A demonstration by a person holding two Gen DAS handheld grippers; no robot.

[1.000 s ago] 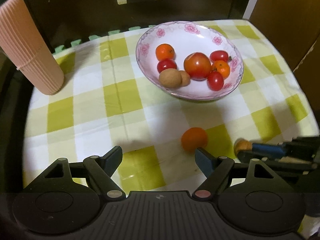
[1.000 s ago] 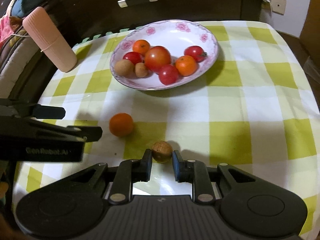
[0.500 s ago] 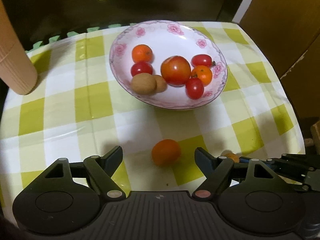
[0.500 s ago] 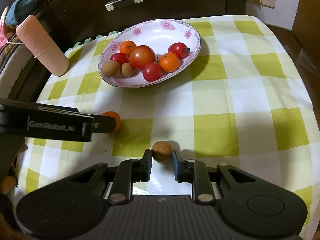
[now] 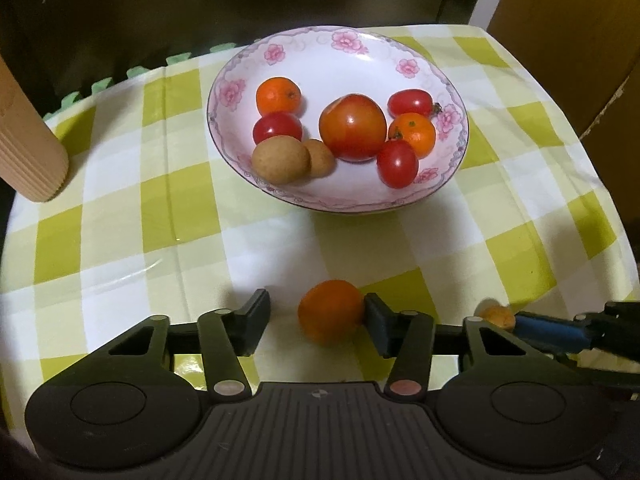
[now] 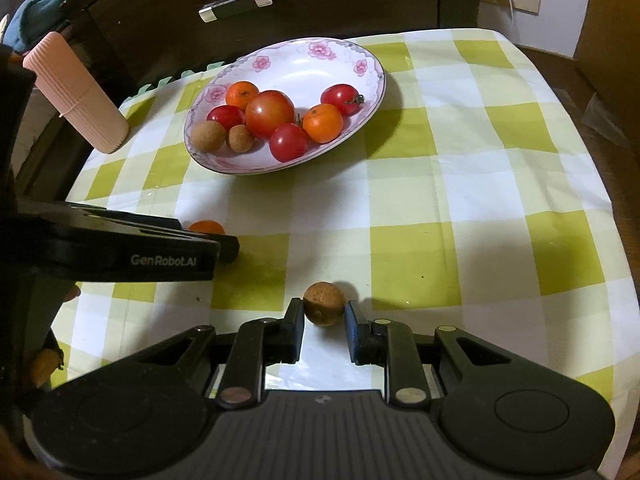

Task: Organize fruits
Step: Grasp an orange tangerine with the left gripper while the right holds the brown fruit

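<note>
A loose small orange lies on the checked cloth between the fingers of my left gripper. Its jaws are closing: the right pad touches the orange, and a gap remains at the left pad. In the right wrist view the left gripper hides most of that orange. My right gripper is shut on a small brown fruit down at the cloth. The left wrist view shows this brown fruit at the right gripper's blue tip. The floral bowl holds tomatoes, small oranges and two brown fruits.
A pink ribbed cylinder stands at the cloth's far left. A dark cabinet with a metal handle rises right behind the table. Cardboard stands off the right edge. The table's edges drop off close on the left and right.
My left gripper has shifted so the loose orange now sits between its fingers, and its jaws have narrowed around it. The right gripper keeps hold of the brown fruit.
</note>
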